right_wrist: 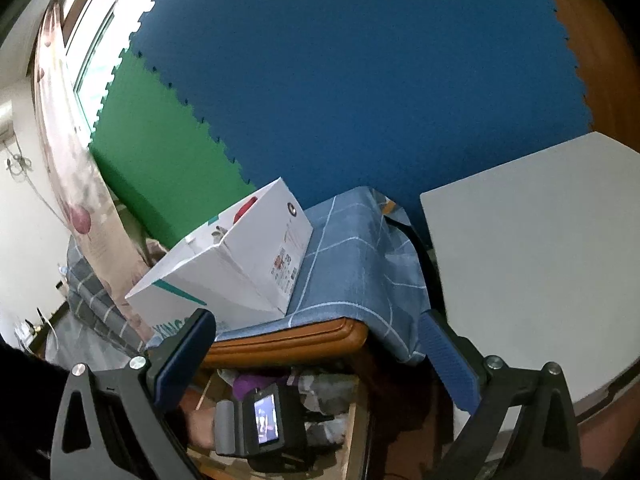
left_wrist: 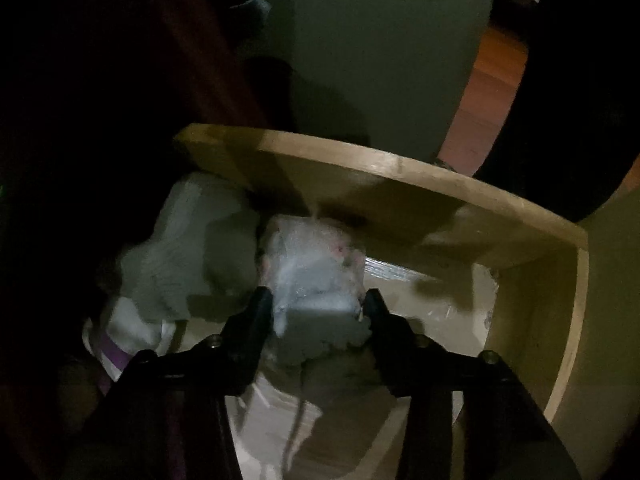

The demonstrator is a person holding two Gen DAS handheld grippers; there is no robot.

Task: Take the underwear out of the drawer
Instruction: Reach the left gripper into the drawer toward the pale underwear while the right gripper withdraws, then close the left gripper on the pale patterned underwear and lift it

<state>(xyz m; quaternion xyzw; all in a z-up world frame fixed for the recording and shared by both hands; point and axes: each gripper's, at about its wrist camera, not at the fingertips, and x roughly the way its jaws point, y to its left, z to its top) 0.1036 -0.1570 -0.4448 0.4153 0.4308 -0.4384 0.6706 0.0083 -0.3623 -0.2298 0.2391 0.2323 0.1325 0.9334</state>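
Currently the left gripper (left_wrist: 318, 312) points steeply down into the open wooden drawer (left_wrist: 400, 184), and its two black fingers (left_wrist: 256, 316) are clenched on a pale, crumpled piece of underwear (left_wrist: 316, 276), one finger pressed against each side of the bundle. Dim light and some blur; the fabric's exact fold cannot be read. Just left of the claw lies a second pale garment (left_wrist: 180, 252), and lower left a white item with a purple band (left_wrist: 116, 348); more white cloth sits directly beneath the fingers. The drawer's front board runs just beyond the fingertips, its side wall off to the right. The right gripper (right_wrist: 320, 344) hangs above, released, its blue-padded fingers (right_wrist: 448, 364) spread wide with nothing between them; between and below them the left unit's small screen (right_wrist: 266, 420) shows over the drawer. Ahead of it: a white box (right_wrist: 240, 264) on blue checked cloth (right_wrist: 352, 264). Judgement: grasp step complete or nearly so, extraction not yet done, garment still inside the drawer. Next move calls for a straight lift clear of the front board, grip kept firm so the soft cloth does not slip, watching that neighbouring items are not dragged up.
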